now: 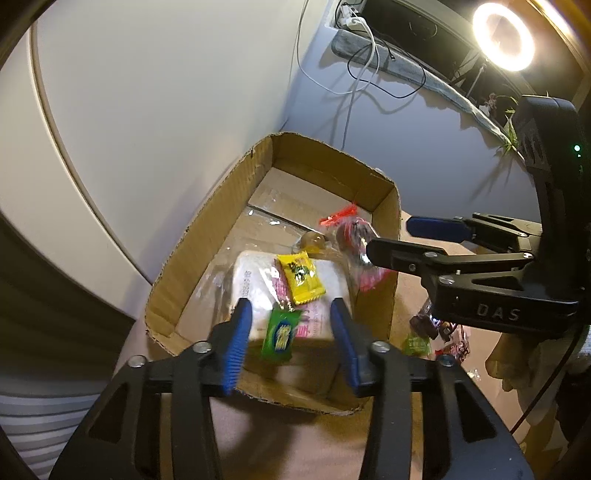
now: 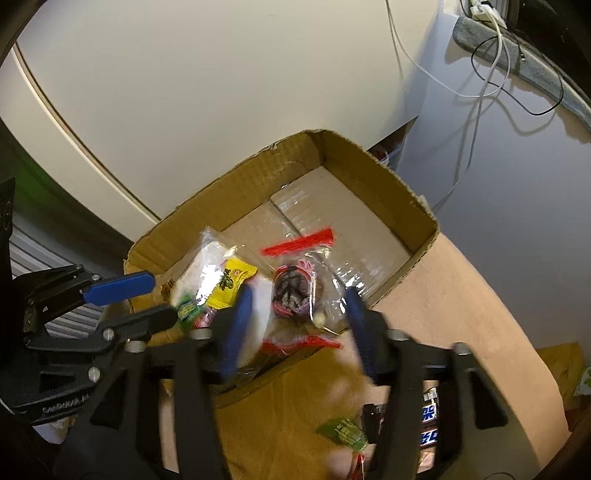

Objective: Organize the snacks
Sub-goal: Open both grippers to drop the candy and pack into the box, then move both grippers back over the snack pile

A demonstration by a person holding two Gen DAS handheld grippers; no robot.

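An open cardboard box [image 1: 207, 236] [image 2: 391, 192] holds a white bread pack [image 1: 255, 280] [image 2: 199, 269], a yellow candy packet [image 1: 301, 277] [image 2: 229, 280] and a clear bag with red edges [image 1: 354, 240] [image 2: 295, 284]. My left gripper [image 1: 290, 336] is open above the box's near edge; a green candy packet [image 1: 280, 334], blurred, hangs loose between its fingers [image 1: 236, 343]. My right gripper [image 2: 299, 325] is open over the clear bag. Each gripper shows in the other's view, the right gripper [image 1: 391, 240] and the left gripper [image 2: 147, 299].
Loose snacks lie on the tan surface beside the box: a green packet [image 1: 417, 343] [image 2: 345, 432] and dark chocolate bars [image 1: 424, 321] [image 2: 428, 424]. White and black cables [image 1: 354, 74] hang down the wall behind. A ring light [image 1: 502, 35] glows top right.
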